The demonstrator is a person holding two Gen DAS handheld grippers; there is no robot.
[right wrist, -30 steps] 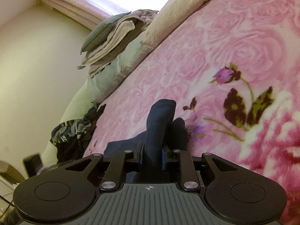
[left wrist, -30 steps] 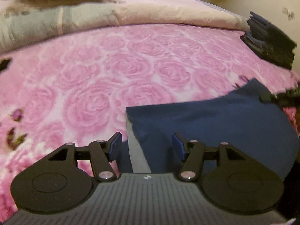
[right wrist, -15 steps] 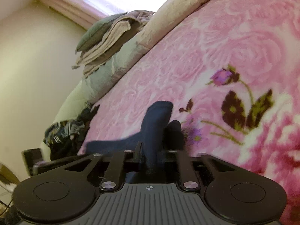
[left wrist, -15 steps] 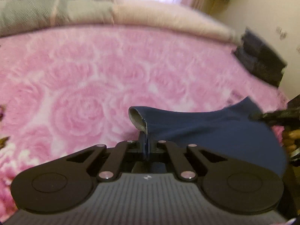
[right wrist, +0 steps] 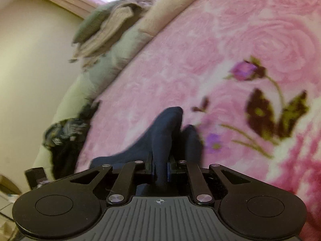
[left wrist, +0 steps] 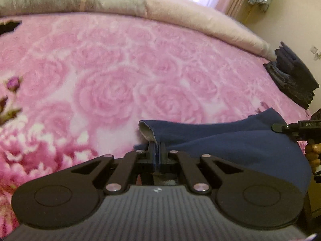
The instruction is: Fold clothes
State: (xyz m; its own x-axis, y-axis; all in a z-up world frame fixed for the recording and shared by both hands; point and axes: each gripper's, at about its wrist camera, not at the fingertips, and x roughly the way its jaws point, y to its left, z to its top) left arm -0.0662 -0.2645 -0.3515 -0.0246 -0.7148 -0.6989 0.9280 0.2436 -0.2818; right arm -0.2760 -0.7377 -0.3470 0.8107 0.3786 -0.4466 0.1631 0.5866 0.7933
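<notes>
Bed under plush pink rose-print blanket [left wrist: 124, 64], purple buds and dark leaves printed toward one side [right wrist: 260, 108]. Navy blue fabric garment [left wrist: 230, 140] partly on blanket, one edge lifted. Rolled beige-and-grey quilt [left wrist: 180, 18] along far edge. Folded stack of dark clothes [left wrist: 291, 78] at far right corner. Crumpled dark patterned clothes heap [right wrist: 64, 132] at bed edge near wall; grey-beige bedding piled atop quilt [right wrist: 108, 26].
</notes>
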